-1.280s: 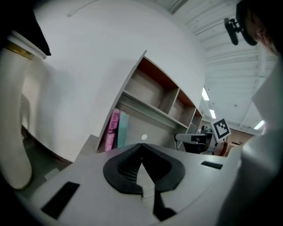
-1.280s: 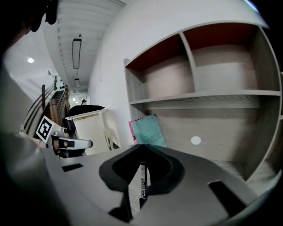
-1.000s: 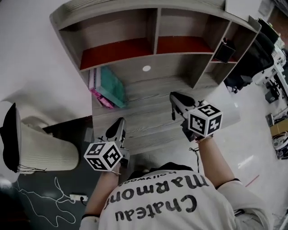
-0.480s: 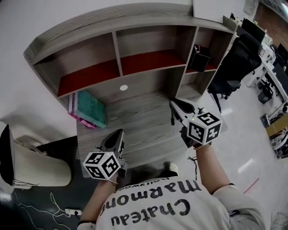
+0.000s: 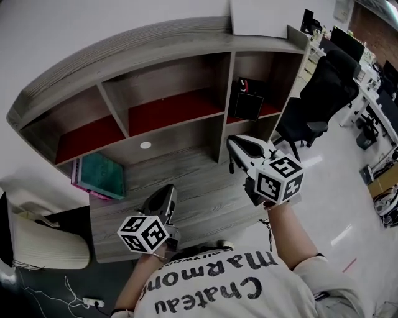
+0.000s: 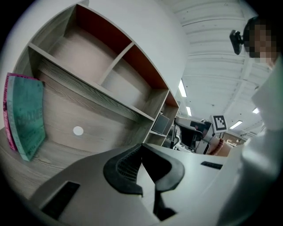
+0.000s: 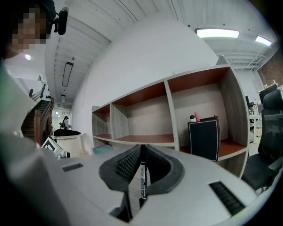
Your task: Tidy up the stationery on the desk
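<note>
My right gripper (image 7: pixel 142 149) is shut on a thin black pen (image 7: pixel 143 177) that stands upright between its jaws. In the head view the right gripper (image 5: pixel 234 145) hovers over the right end of the wooden desk (image 5: pixel 193 186), just in front of the shelf compartment holding a black pen holder (image 5: pixel 249 104). The pen holder (image 7: pixel 204 137) shows pink and white tips at its top. My left gripper (image 5: pixel 163 194) sits low over the desk's front edge, and in its own view it (image 6: pixel 141 147) is shut on nothing. Teal and pink books (image 5: pixel 99 177) lean at the desk's left end.
A shelf unit (image 5: pixel 161 105) with red-floored compartments backs the desk. A round white cable hole (image 5: pixel 145 145) marks the back panel. A black office chair (image 5: pixel 311 105) stands to the right, a pale chair (image 5: pixel 37 239) to the left. White sheets (image 5: pixel 261 15) lie on the shelf top.
The view has swung right, so the shelf and books slid left in frame. The right gripper with the pen now sits nearer the pen holder compartment. The left gripper has stayed low and shut.
</note>
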